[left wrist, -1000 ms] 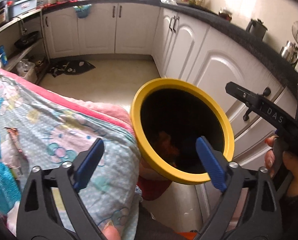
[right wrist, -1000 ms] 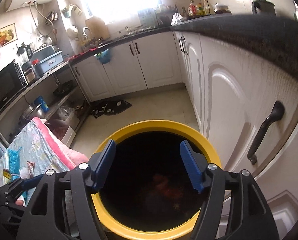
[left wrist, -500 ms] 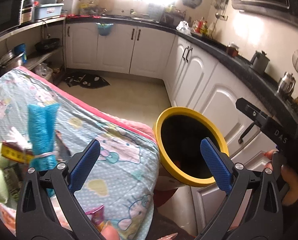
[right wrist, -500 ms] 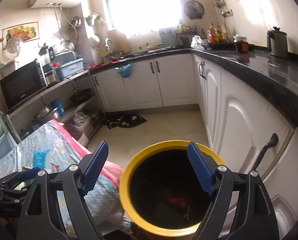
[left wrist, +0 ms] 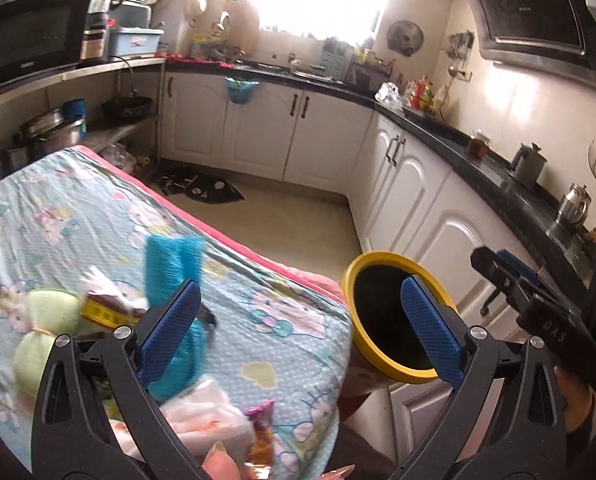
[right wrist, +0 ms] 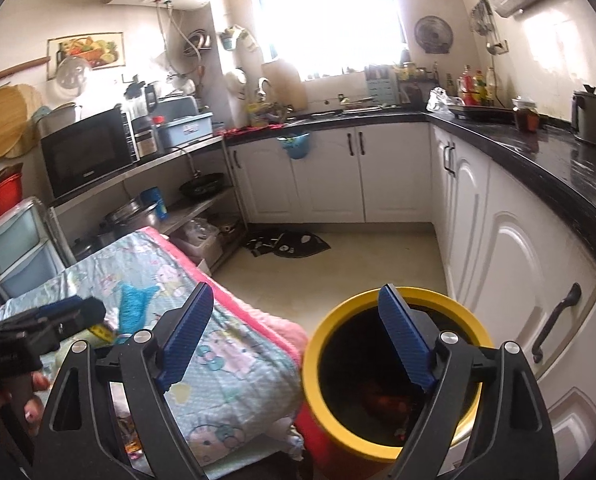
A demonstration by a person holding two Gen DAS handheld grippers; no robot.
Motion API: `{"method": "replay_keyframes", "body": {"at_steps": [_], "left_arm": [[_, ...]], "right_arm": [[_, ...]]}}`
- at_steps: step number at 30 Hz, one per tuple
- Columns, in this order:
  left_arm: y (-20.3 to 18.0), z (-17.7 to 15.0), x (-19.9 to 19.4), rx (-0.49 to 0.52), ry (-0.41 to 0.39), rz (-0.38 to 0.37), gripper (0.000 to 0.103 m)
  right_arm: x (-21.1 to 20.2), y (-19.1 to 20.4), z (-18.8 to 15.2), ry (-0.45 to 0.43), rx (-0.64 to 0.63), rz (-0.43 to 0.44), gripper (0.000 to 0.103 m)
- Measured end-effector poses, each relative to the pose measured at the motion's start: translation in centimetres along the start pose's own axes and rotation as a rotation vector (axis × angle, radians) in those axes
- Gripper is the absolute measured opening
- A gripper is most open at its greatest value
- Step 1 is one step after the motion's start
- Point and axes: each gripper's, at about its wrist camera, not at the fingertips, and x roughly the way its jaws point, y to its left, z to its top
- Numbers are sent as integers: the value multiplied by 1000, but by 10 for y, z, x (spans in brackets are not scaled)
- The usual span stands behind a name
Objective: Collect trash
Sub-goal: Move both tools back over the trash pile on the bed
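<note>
A yellow-rimmed bin [left wrist: 382, 257] stands on the floor between the cloth-covered table [left wrist: 97, 216] and the cabinets, with reddish trash [right wrist: 382, 400] in its dark inside. My left gripper [left wrist: 299, 280] is open and empty above the table's corner. On the cloth under it lie a blue fuzzy piece [left wrist: 169, 264], a pale green soft item [left wrist: 45, 312], a yellow-labelled wrapper [left wrist: 101, 312], white plastic [left wrist: 201, 412] and a pink wrapper [left wrist: 259, 432]. My right gripper [right wrist: 295, 287] hangs above the bin [right wrist: 326, 328], its jaws opening with nothing between them.
White cabinets [right wrist: 510, 264] under a black counter [right wrist: 558, 168] run close along the bin's right side. A dark mat [right wrist: 289, 242] lies on the floor. A metal shelf rack with pots [right wrist: 137, 212] and a microwave [right wrist: 85, 156] stands behind the table.
Both grippers have risen and pulled back from the bin, which now looks smaller and lower. The table's trash has come into the left view. The right jaws have spread wider.
</note>
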Motion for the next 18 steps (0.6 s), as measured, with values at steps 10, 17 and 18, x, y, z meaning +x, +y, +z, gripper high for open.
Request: {"method": "replay_keyframes", "body": {"at_steps": [10,17,18], "left_arm": [[41,8,-33,-39,-54,77,92],[73,11,-58,-79,-88,141,92],[76,10,-60,-84,-91,148,92]], "right_arm": [[-7,37,3,-2,-51,76,83],[-3,70,4,13,-108,148,84],[-1,74,4,16,-113,156,84]]}}
